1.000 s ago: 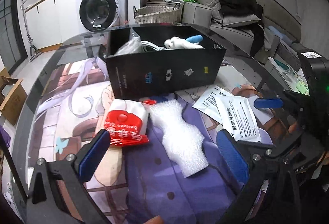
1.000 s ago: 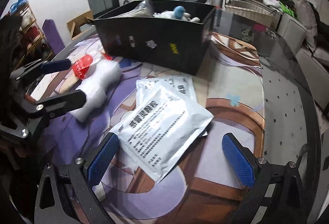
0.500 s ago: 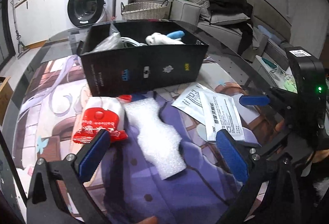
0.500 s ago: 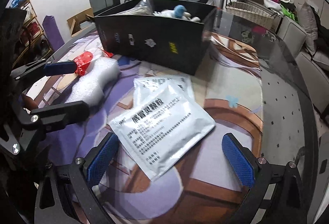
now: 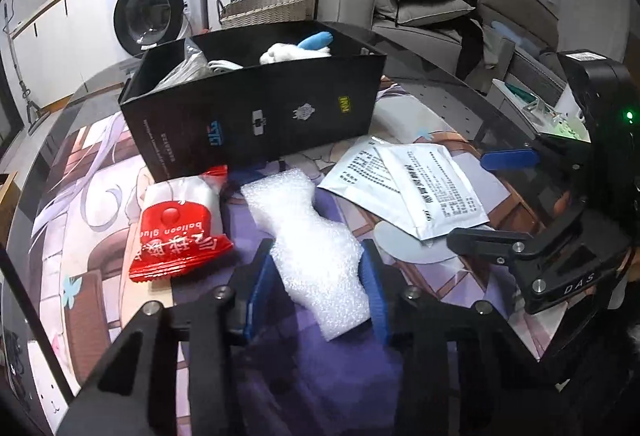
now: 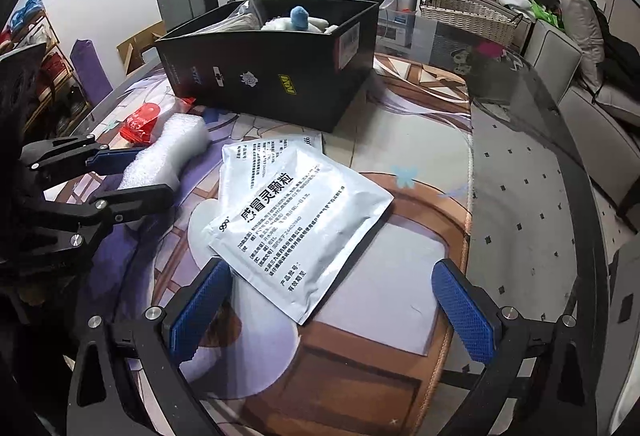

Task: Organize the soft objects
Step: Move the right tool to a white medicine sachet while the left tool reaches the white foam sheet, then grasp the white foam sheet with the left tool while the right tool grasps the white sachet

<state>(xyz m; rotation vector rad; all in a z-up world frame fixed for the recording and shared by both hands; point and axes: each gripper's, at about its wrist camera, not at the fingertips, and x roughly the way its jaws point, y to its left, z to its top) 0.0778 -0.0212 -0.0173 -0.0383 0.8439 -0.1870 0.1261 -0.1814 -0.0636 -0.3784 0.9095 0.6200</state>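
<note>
A white foam piece [image 5: 316, 256] lies on the printed table mat, and my left gripper [image 5: 318, 292] is closing on its near end, both blue pads pressing its sides. The right wrist view shows the same grip [image 6: 148, 175] on the foam [image 6: 172, 147]. My right gripper [image 6: 332, 312] stands open low over a silver sachet [image 6: 296, 220], with the sachet's near corner between the pads, untouched. A second sachet lies under the first. A red and white packet [image 5: 180, 228] lies left of the foam. Behind stands a black box [image 5: 256, 115] holding a white and blue plush [image 5: 296, 49].
The box also holds a clear bag and a white cable. Right of the mat, the dark glass table edge [image 6: 568, 163] curves. Beyond the table are a wicker basket [image 5: 264, 9], a washing machine [image 5: 148, 19] and a sofa with clothes [image 5: 420, 11].
My left gripper's jaws have come in from wide apart onto the foam piece. The right gripper stays open over the sachet, hardly shifted.
</note>
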